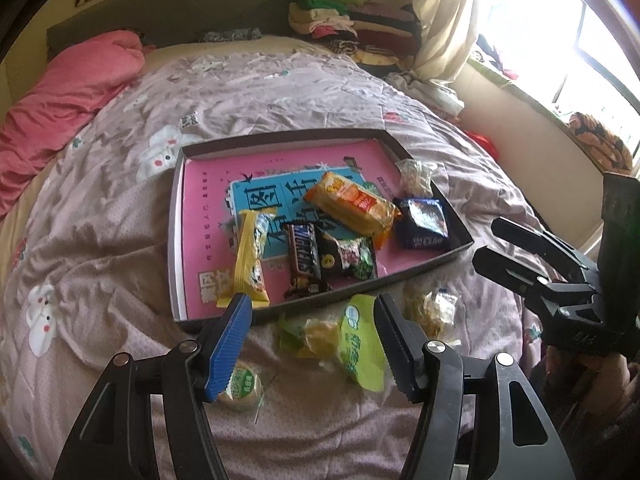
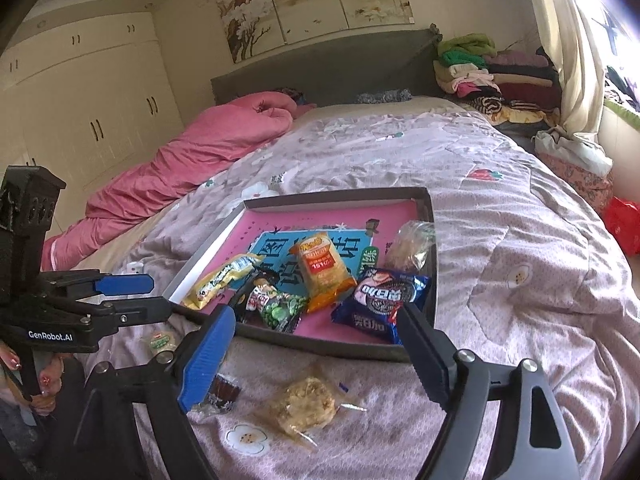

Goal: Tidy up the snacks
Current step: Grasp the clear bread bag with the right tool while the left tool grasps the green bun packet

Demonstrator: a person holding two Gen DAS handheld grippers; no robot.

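Your brown Snickers bar (image 1: 305,258) lies in the shallow pink-lined cardboard tray (image 1: 430,258) on the bed. "GenRobot.AI" marks your left gripper (image 2: 138,296). Both it and your right gripper (image 2: 316,330) stand apart, empty.

Round green snack (image 1: 242,386) half behind claw finger; dark snack (image 2: 224,394) likewise

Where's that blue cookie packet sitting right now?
The blue cookie packet lies inside the tray, in its near right corner, beside the orange cracker pack and just beyond the right gripper.
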